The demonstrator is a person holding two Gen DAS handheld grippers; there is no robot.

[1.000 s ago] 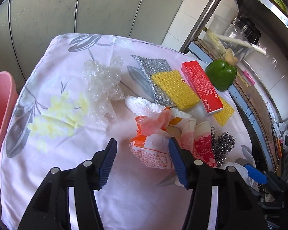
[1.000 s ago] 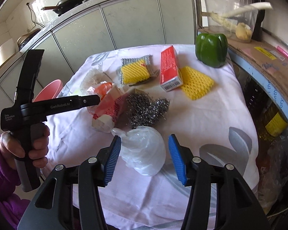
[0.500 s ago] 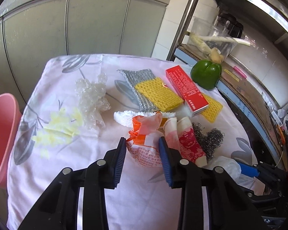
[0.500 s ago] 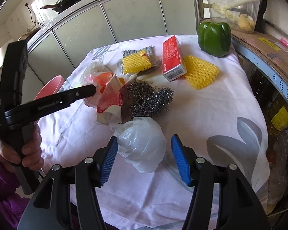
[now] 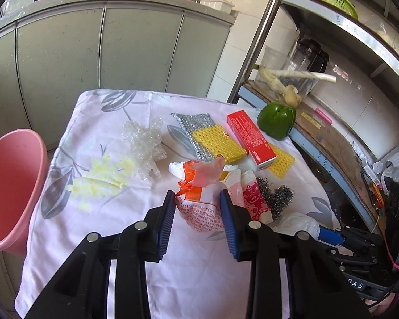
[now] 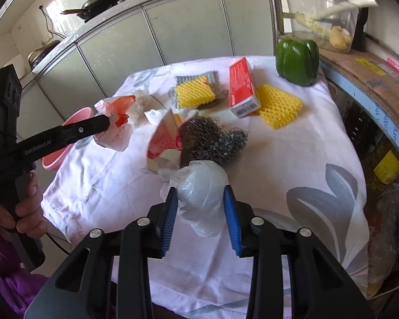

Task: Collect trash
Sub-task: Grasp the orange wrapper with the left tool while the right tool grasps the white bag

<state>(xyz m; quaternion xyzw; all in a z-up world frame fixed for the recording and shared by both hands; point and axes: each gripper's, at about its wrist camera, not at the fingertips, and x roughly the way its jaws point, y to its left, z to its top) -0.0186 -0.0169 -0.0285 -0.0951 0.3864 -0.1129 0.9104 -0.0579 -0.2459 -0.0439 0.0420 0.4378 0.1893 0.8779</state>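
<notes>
The orange-and-white wrapper [image 5: 199, 202] is clamped in the left gripper [image 5: 196, 215] and looks raised clear of the floral tablecloth [image 5: 98, 207], presumably bound for the pink bin [image 5: 10, 186] beside the table. The right gripper [image 6: 200, 210] has just been closing, its blue pads now pressing a crumpled clear plastic bag [image 6: 202, 188] near the steel wool [image 6: 215, 141], so both pieces can go together
</notes>
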